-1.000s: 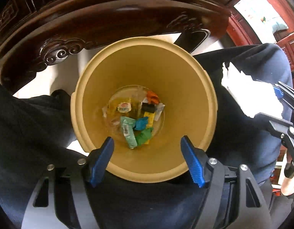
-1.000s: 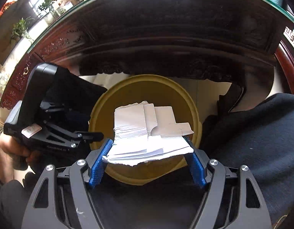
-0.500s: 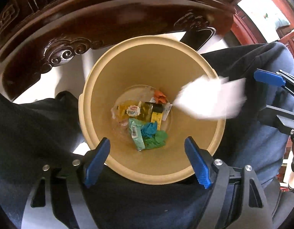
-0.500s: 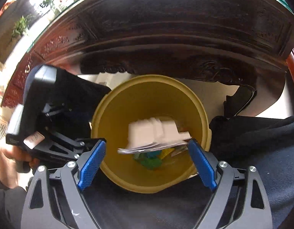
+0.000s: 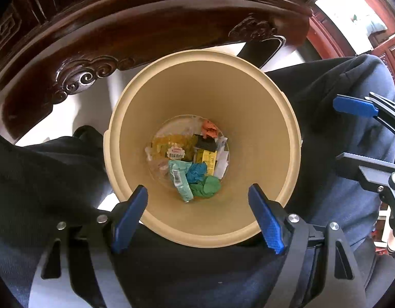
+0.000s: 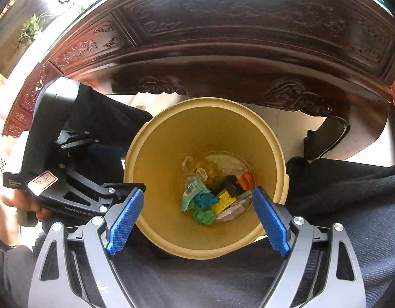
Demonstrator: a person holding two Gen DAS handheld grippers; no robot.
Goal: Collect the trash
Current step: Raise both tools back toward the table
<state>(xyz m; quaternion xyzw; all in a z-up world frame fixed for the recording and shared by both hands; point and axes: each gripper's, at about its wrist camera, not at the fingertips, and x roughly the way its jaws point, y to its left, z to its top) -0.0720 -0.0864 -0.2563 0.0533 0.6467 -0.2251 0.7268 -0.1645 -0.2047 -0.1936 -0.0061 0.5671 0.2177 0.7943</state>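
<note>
Between the seated person's knees, directly below both cameras, we see the tan bin (image 5: 261,118) standing upright on the pale floor (image 5: 92,102), its mouth facing the fingers so that anything let go above it falls straight in. At its bottom lies the collected trash (image 5: 189,161): a pale green wrapper (image 5: 180,179), blue (image 5: 196,171) and green (image 5: 206,186) crumpled scraps, an orange scrap (image 5: 209,129), a black piece (image 5: 204,143), a yellow packet (image 5: 209,159) and some white paper (image 5: 221,165) against the far right of the base (partly overlapped by its neighbours, so its full shape cannot be read). The left gripper (image 5: 198,217) hovers over the near rim with its blue fingers (image 5: 129,214) spread wide and nothing between them; we judge that it is parked here simply to keep clear of the drop line. The right gripper (image 6: 197,222) is likewise released and empty, its fingers (image 6: 124,222) straddling the near rim of the bin, a pose consistent with a drop made from above the opening. The carved dark bench (image 6: 235,51) rises just behind the bin, which explains why the bin sits so close to the legs: it is within reach of whatever is gathered from that surface. In the right wrist view the left gripper appears at the left, held in a bare hand (image 6: 30,206), beside the bin and apart from it. We judge the present deposit complete, and the next move would call for lifting both tools toward the bench top.
</note>
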